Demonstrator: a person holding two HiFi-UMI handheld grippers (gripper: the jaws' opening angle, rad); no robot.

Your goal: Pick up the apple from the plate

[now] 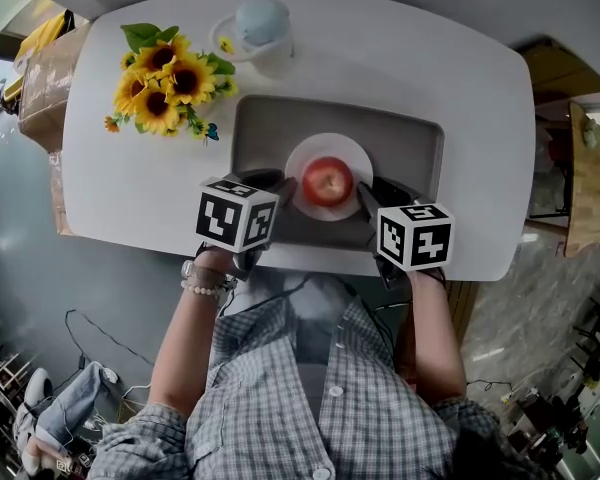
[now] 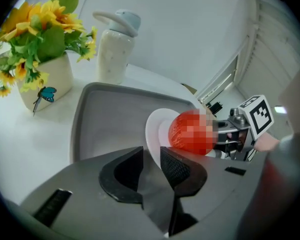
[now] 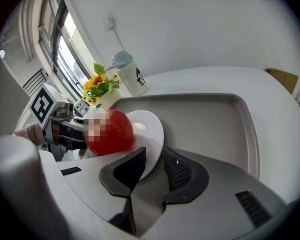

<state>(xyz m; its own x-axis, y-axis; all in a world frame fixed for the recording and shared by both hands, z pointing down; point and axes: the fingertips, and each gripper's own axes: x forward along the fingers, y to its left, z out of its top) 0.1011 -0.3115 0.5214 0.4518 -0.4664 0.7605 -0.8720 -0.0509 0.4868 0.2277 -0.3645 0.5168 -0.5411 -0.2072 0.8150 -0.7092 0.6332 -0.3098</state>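
At the middle of a white plate (image 1: pixel 302 158) sits the red apple (image 1: pixel 327 181), untouched, and the plate lies in a grey tray (image 1: pixel 412 138) on the white table (image 1: pixel 430 58). Off the plate's rim at about eight o'clock is the left gripper (image 1: pixel 278 190) and at about four o'clock the right gripper (image 1: pixel 370 196), each with its jaws parted by a narrow slot and nothing caught between them. I read this as the approach before the grasp: whichever claw takes the fruit must spread far wider, then clear the rim to close on the apple's sides.
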